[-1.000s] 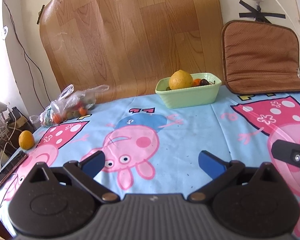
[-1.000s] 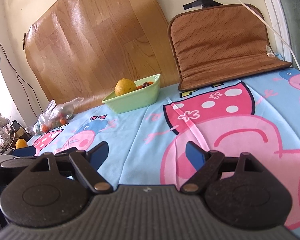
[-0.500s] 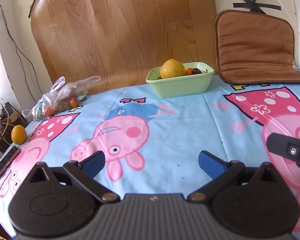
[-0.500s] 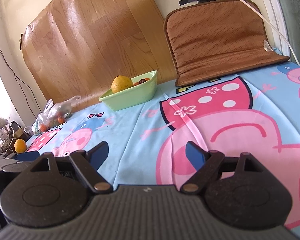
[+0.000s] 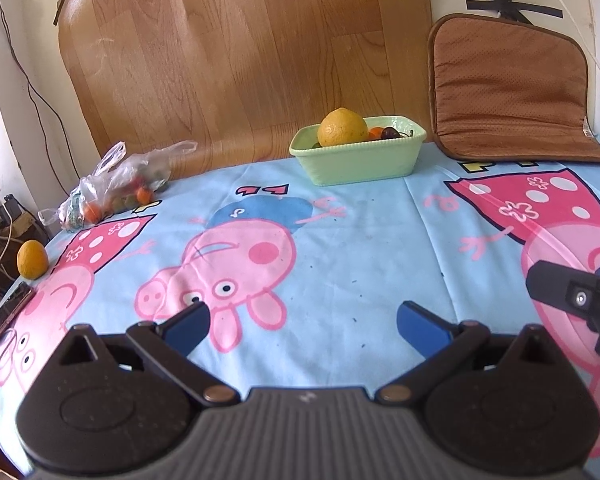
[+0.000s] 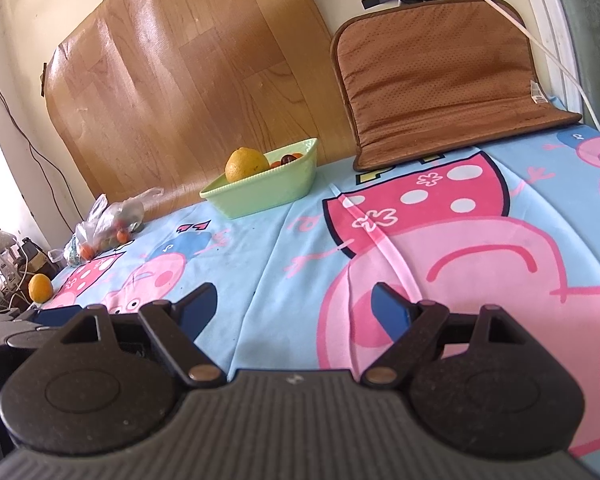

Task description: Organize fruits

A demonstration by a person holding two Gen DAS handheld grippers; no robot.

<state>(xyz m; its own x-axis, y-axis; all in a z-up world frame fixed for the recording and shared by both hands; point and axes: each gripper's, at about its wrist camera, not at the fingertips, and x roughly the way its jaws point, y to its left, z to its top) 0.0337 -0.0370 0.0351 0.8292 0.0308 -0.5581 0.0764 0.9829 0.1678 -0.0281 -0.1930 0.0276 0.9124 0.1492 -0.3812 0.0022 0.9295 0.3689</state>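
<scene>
Partly done, by the look of it: the green bowl (image 5: 358, 160) at the far side of the table (image 5: 360, 248) already holds a big lemon (image 5: 342, 128) and a few small orange and dark fruits. Left to sort are the loose orange (image 5: 32, 259) near the table's left edge and the small fruits inside the plastic bag (image 5: 118, 186) behind it. Both grippers hover low over the cloth, well apart from any fruit; the left gripper (image 5: 302, 324) and right gripper (image 6: 294, 306) are spread and empty.
</scene>
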